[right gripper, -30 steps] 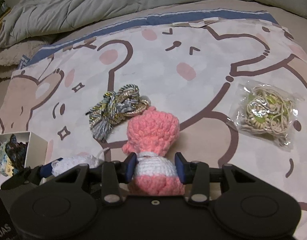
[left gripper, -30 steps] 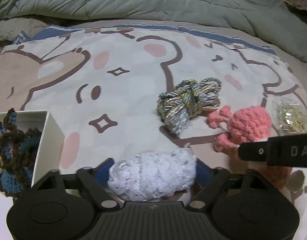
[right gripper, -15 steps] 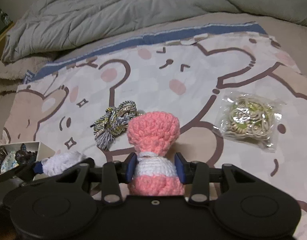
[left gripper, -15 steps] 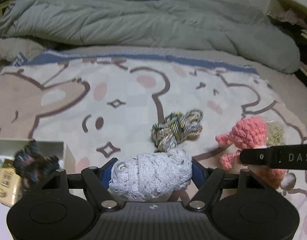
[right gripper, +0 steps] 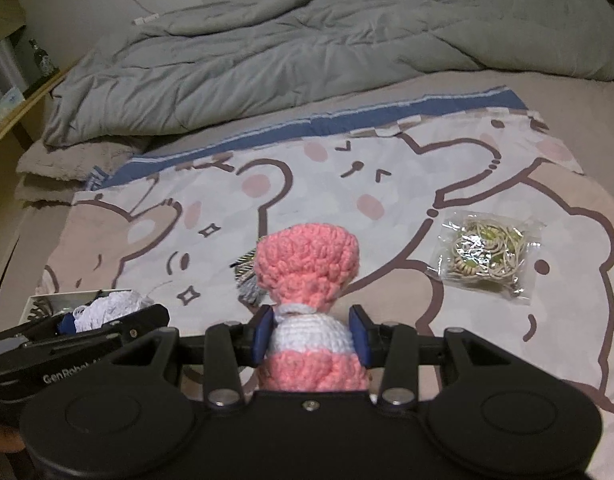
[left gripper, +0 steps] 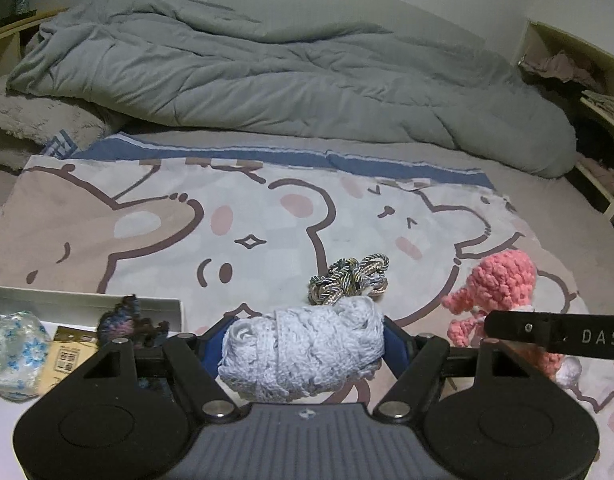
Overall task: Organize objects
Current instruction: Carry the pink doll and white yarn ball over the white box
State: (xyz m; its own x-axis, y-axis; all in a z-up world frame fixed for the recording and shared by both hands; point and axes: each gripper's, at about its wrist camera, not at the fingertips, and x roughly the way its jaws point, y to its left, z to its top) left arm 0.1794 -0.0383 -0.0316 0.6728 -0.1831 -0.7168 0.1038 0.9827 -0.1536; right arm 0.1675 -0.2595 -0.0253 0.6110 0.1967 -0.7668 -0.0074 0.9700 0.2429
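Gripping: left tongs (left gripper: 303, 344) clamp white lace bundle (left gripper: 303, 354); right tongs (right gripper: 311, 338) clamp pink crochet doll (right gripper: 307, 280).
Risk: soft lace may snag the box rim (left gripper: 87, 304) at 9 o'clock.

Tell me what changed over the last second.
Both grippers rose: the left gripper lifted the pale grey-white yarn bundle and the right gripper the pink-and-white crocheted doll off the bear-print blanket. Both grips held. The twisted multicolour cord and clear bag of beige loops stayed.
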